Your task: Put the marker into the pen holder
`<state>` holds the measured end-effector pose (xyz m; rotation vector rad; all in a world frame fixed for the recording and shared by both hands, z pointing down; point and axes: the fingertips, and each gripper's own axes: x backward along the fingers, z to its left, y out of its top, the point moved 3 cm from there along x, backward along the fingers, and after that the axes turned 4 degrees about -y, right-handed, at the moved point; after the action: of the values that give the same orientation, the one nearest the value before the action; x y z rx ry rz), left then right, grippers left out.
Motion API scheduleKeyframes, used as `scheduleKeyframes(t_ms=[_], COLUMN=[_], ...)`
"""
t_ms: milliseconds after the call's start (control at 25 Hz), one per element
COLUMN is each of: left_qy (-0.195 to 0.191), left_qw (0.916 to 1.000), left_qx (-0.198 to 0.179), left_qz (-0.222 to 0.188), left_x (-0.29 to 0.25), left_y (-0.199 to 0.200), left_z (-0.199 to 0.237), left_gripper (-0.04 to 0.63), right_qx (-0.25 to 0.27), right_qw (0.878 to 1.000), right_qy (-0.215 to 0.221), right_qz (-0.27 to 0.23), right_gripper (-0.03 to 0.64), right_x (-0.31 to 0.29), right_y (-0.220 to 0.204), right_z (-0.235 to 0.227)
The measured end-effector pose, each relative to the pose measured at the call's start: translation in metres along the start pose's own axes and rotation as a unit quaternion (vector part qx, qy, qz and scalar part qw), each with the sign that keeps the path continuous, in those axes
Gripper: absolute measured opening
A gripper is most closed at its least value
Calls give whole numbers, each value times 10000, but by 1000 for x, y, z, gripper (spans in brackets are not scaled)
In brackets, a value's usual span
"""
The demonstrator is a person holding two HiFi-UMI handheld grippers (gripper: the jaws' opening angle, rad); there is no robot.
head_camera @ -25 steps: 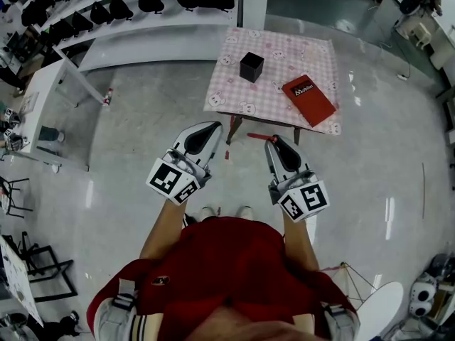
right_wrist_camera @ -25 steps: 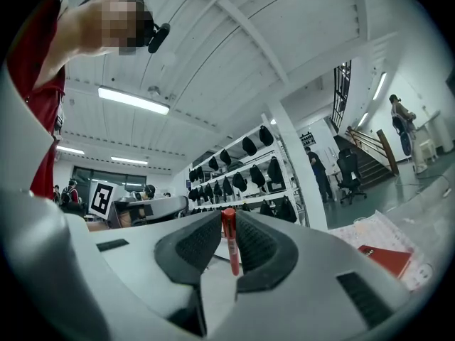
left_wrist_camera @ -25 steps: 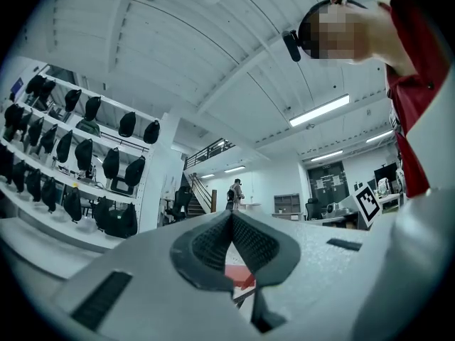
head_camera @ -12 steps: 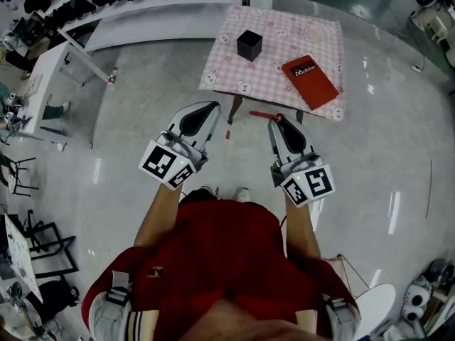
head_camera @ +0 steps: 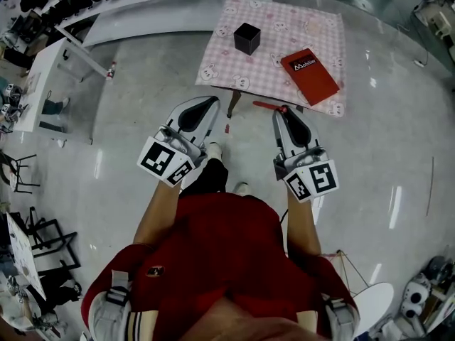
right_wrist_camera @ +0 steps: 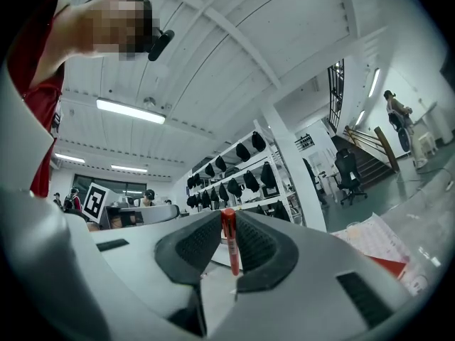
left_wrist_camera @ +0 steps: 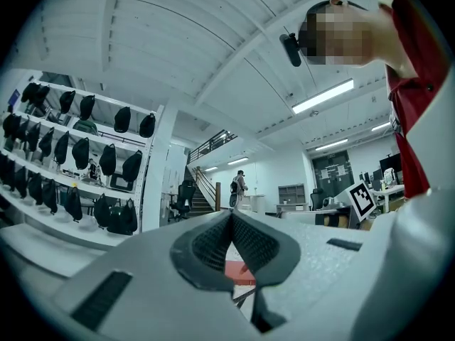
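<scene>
My right gripper (head_camera: 283,110) is shut on a red marker (head_camera: 266,106), which sticks out sideways to the left of the jaw tips in the head view. In the right gripper view the marker (right_wrist_camera: 229,240) stands clamped between the black pads of the gripper (right_wrist_camera: 229,241). My left gripper (head_camera: 208,104) is shut with nothing in it; its pads meet in the left gripper view (left_wrist_camera: 232,222). The black cube-shaped pen holder (head_camera: 247,38) stands on a small table with a pink checked cloth (head_camera: 298,20), ahead of both grippers.
A red book (head_camera: 309,74) lies on the table's right side, and shows past the left jaws (left_wrist_camera: 240,271). White shelving with black bags (head_camera: 128,2) runs along the far left. A white desk (head_camera: 43,84) is at the left. Shiny floor lies between me and the table.
The table, pen holder and book have come closer to both grippers as the person walks forward. The marker stays clamped in the right gripper.
</scene>
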<state>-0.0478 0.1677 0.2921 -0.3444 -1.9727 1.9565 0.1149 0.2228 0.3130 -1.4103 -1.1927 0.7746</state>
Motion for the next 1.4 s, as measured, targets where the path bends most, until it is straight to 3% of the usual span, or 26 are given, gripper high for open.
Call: scheduleKeyframes(t_ms=[400, 1040, 1400], left_qy=[-65, -341, -627], left_qw=[9999, 9992, 9976], left_qx=[45, 110, 185], left_qz=[-93, -167, -239], left_x=[-29, -73, -86], left_y=[-13, -21, -39], left_z=[56, 228, 294], left_gripper=[6, 6, 6], right_qx=[199, 467, 650], right_qw=[9995, 9963, 9920], right_qy=[-105, -580, -963], right_qz=[214, 433, 488], right_gripper=[60, 60, 60], right_x=[-55, -217, -275], right_y=[-6, -26, -46], right_z=[-23, -56, -69])
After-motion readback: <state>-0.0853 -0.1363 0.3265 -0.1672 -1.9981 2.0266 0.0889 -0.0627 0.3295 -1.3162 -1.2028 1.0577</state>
